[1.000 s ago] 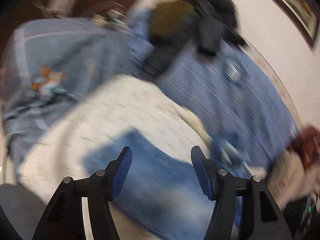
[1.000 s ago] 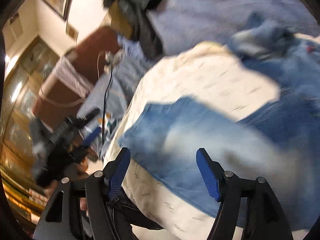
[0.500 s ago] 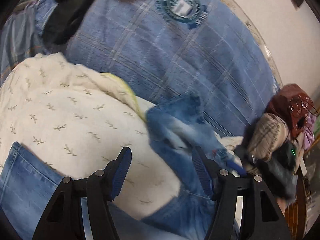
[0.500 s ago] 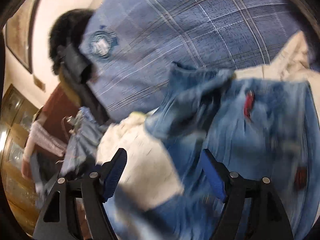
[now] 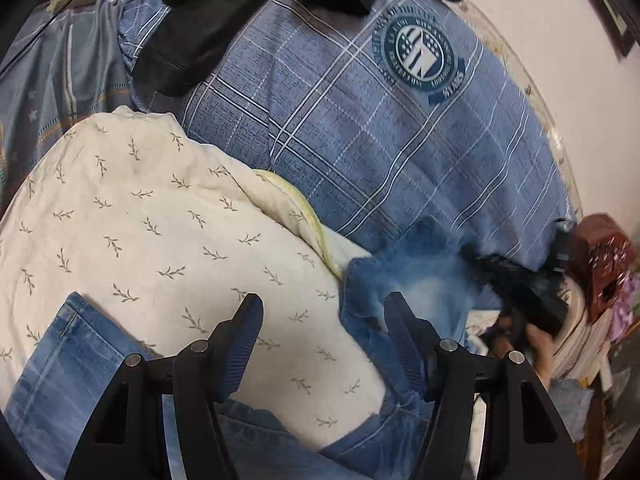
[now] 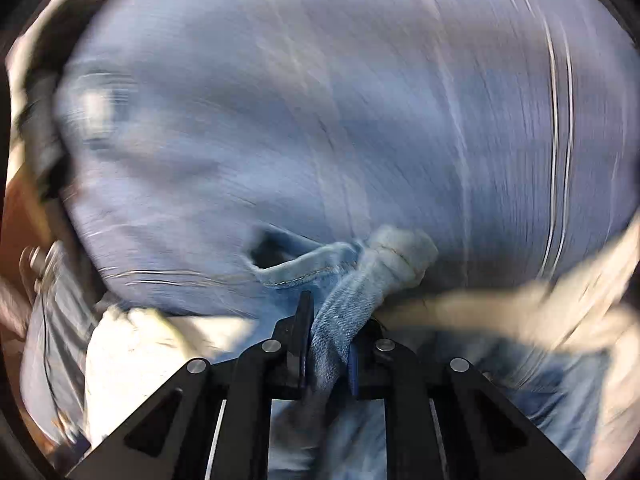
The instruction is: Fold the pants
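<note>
Fingers of the right gripper (image 6: 326,354) are closing, and a bunched wad of denim already sits pinched between them: a hem or waist corner of the jeans (image 6: 360,280), gathered into a knot that sticks out past the tips. Pinching a rolled corner rather than a single flat layer looks deliberate, since thick denim slips less when bunched

Left gripper (image 5: 322,336) has its fingers (image 5: 246,328) spread wide with nothing between them; they hang over the cream leaf-print quilt (image 5: 160,220), between two stretches of the jeans. My guess: it is placed to take the matching corner so the garment can be lifted evenly

Jeans (image 5: 404,292) lie draped across the quilt on the bed – one leg end at lower left of the left view, the rumpled part at centre right, running out under the camera

Right gripper also shows in the left view (image 5: 520,292), blurred, a hand (image 5: 538,350) under it, right at the rumpled denim

Beyond: blue plaid pillow (image 5: 360,120) with a round crest, dark clothes (image 5: 200,40) heaped at its top edge, a dark red bag (image 5: 604,260) at the far right

Right view is badly smeared; little past the pinched denim reads clearly

Fold itself not yet begun, by my reading – this is the gathering stage
</note>
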Demonstrator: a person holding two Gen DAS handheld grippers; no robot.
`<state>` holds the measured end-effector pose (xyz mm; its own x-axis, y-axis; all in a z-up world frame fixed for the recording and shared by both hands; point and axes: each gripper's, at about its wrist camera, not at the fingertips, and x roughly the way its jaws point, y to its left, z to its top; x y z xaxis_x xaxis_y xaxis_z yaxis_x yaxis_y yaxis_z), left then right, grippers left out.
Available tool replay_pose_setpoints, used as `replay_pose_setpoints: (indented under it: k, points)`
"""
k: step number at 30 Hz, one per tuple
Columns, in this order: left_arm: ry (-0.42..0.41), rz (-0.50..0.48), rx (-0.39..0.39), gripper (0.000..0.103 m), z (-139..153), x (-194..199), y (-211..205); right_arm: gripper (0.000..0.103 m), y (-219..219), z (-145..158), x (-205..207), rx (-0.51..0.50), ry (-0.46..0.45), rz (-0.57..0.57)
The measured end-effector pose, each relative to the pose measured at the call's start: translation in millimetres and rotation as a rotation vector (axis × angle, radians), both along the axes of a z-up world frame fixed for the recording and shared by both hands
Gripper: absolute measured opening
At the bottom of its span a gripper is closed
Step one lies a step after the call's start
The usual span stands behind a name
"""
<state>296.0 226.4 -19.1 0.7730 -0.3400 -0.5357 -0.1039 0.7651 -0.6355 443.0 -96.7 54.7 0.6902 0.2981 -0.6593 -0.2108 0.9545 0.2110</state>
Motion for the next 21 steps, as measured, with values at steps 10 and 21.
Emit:
replay_pose_setpoints:
  k: [10,21]
  points:
    - [-0.038,0.122,-0.125,0.063,32.1,-11.7,59.3,0.003,158.1,61.5,-85.7,-0.025,-0.113,0.534]
    - [0.047,0.286,-0.201,0.067,17.9,-7.0,89.9,0.071,217.8,5.3,-48.6,-0.198,-0.033,0.403]
